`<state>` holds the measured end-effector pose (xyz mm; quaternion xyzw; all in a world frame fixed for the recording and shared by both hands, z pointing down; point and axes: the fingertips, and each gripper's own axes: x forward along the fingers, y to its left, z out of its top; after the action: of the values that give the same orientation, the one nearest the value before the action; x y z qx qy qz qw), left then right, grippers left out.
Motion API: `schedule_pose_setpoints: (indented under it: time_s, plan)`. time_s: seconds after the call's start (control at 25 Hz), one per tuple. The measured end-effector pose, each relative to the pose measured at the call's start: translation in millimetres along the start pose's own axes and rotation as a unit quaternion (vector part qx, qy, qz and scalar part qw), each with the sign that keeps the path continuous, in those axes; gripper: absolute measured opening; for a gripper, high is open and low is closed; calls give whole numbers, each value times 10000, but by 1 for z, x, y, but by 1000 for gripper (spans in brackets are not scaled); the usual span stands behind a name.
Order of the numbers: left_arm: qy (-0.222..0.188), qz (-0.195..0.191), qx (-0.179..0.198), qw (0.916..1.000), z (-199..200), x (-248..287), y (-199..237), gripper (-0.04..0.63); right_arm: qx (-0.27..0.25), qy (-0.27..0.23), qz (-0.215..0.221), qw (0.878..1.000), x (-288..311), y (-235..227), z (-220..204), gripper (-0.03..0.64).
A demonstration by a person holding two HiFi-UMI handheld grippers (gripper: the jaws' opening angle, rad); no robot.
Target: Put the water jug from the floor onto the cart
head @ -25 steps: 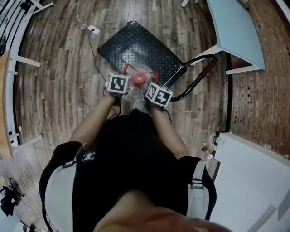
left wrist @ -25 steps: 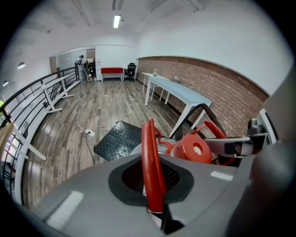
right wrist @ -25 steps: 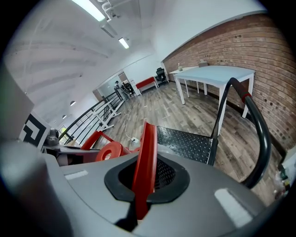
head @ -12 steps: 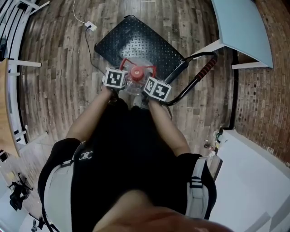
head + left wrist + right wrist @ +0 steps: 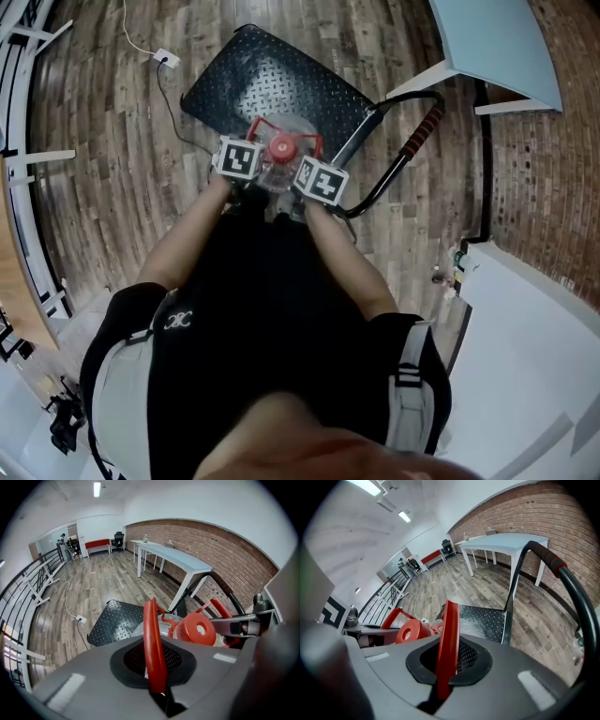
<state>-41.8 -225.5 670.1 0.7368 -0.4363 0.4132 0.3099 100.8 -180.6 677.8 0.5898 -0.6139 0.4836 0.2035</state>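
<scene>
The left gripper (image 5: 155,679) and the right gripper (image 5: 444,679) each have fingers clenched on the red handle (image 5: 153,639) of the water jug (image 5: 280,165), probably to share its weight by the cart (image 5: 246,82).

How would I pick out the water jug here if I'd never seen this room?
Find the black flat cart on the wooden floor. At its near edge is the water jug. It alone is clear plastic, with a round red cap and red handle.
</scene>
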Motion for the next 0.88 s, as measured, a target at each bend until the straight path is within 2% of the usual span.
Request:
schedule_pose_setpoints:
  time_s: [0.2,0.4,0.76,0.88]
  plan:
    - [68,-470,103,9988,8,25,-10,5,352,59,-314,9989,13,-21,0,15]
    - [158,-882,467,9949,15,50,-24,8,597,163,-687,9957,22,-43,-5,15]
    - [486,-1098,864,9890,9,99,-30,12,1158,500,-1155,9853,53,-64,-24,14]
    - [742,-1129,887,9868,-1,111,-36,15,1268,593,-1305,9815,62,-72,-27,15]
